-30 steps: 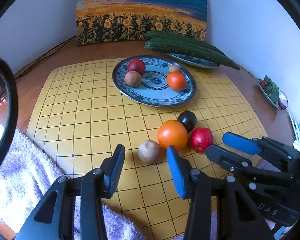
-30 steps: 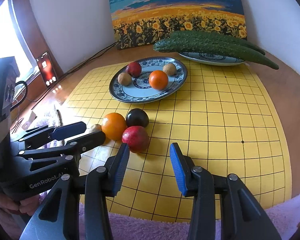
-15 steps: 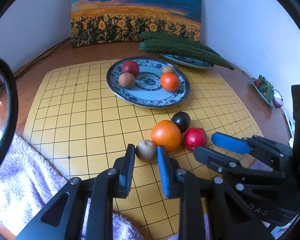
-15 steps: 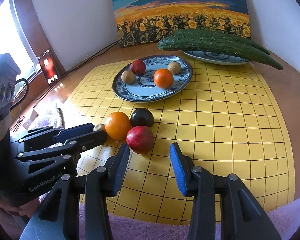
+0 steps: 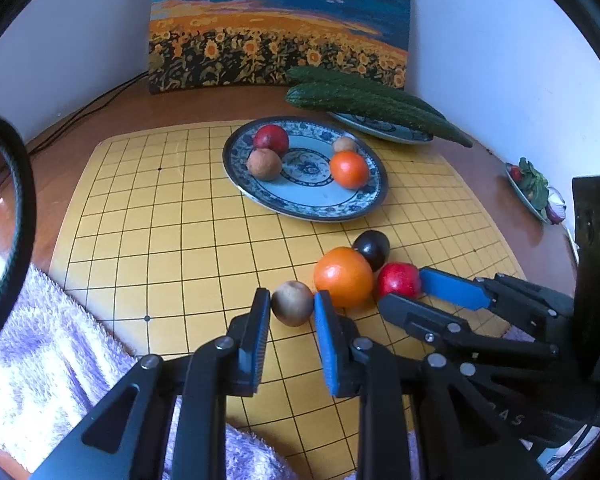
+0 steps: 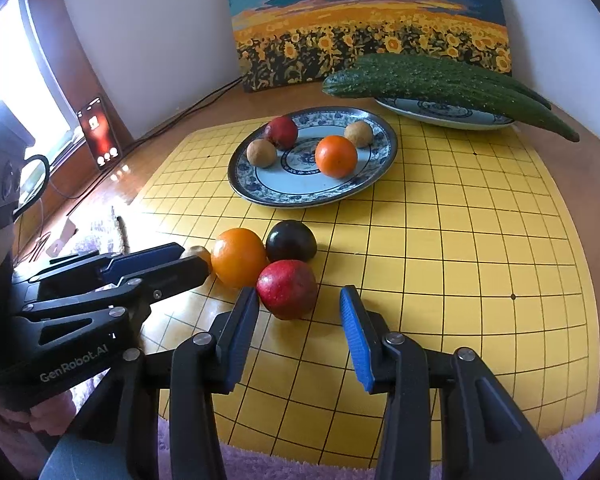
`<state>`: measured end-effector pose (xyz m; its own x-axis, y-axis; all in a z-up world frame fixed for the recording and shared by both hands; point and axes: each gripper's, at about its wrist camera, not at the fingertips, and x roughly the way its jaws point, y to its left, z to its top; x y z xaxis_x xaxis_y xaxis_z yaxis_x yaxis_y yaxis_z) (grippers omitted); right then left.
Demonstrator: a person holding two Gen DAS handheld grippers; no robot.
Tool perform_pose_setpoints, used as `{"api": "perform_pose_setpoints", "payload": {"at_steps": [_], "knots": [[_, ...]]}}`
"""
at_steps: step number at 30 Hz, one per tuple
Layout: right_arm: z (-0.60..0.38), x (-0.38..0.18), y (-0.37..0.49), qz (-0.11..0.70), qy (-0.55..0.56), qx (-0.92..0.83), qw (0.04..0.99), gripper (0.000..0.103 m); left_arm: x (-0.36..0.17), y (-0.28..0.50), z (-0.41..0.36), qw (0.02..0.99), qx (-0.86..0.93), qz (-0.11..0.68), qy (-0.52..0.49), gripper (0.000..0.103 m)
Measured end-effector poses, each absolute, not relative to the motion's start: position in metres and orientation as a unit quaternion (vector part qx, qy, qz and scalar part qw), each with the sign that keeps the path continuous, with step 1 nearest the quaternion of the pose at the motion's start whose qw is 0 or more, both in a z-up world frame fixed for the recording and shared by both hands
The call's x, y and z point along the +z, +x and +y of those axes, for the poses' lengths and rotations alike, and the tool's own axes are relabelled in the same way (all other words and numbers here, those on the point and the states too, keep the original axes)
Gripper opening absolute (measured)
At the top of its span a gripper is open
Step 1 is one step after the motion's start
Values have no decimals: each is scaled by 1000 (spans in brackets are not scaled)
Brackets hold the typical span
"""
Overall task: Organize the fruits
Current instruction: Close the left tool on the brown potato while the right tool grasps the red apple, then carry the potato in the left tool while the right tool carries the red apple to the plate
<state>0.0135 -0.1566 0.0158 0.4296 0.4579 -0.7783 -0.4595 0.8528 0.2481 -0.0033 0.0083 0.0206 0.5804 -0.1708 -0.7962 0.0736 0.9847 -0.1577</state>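
Left tongs [image 5: 291, 307] are pinching the small brown round fruit [image 5: 292, 302]; right tongs [image 6: 299, 309] gaping wide around the red apple [image 6: 287, 289], needing gentle squeezing.

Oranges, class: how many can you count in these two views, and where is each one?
2. One orange sits on the blue patterned plate. The other orange lies on the yellow grid mat among the loose fruit. None seems hidden.

Bright window [image 6: 4, 80] glare, fisheye-warped dark edges
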Motion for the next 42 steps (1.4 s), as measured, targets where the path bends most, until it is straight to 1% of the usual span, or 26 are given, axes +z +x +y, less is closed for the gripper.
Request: {"api": "perform_pose_setpoints", "payload": {"at_steps": [2,3,6,24,32,42], "knots": [[-156,16,13,458,-2,274,846,42,21,-3,9,887,-69,452,-55,24],[-156,15,13,458,-2,277,845,38,21,-2,9,888,-69,452,-55,24],[-155,15,12,458,2,287,842,31,23,-2,10,889,-67,450,-56,24],[-172,28,14,449,14,283,847,31,41,5,11,896,-61,436,-61,24],[-178,37,22,444,14,277,852,31,49,19,4,899,-61,431,-56,24],[-180,48,37,437,0,269,858,31,46,44,5,897,-53,436,-57,24]]}}
